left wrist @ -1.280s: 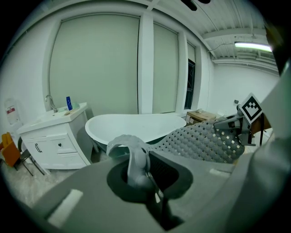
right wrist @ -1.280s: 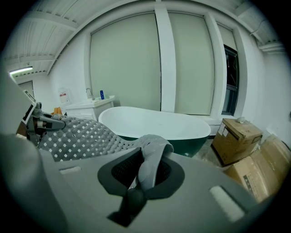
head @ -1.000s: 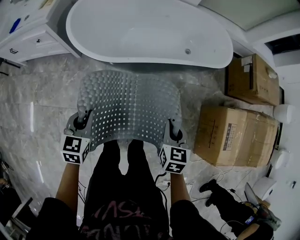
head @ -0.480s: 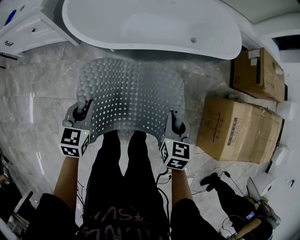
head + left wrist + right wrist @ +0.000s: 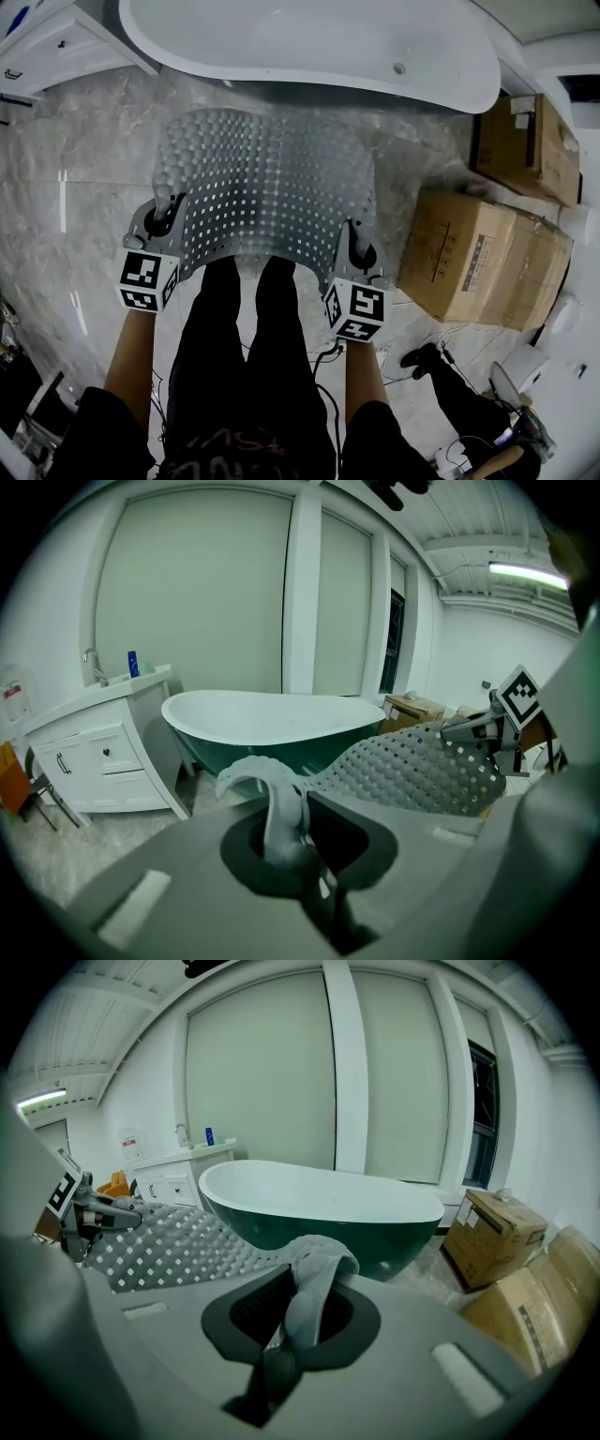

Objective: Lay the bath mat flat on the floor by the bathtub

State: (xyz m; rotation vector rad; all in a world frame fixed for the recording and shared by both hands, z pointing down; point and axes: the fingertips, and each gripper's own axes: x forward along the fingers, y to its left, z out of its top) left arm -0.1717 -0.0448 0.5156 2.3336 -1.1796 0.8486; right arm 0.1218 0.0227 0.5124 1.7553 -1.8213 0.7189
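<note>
Nubbed, perforated bath mat (image 5: pixel 262 183) arched; left gripper (image 5: pixel 165 214) and right gripper (image 5: pixel 355 244) jaws clamped on its corners. Marble floor (image 5: pixel 84 187) runs wide leftward, below the bathtub (image 5: pixel 309 47).

Dim greenish gripper views, fisheye vignetting, ceiling light (image 5: pixel 525 571) glare, sharp head view

No legible text or labels.

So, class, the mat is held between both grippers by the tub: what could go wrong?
1. The left gripper and right gripper each pinch only a bunched corner of the bath mat; one might slip.
2. The mat bows, so its far edge could fold under or ride against the bathtub.
</note>
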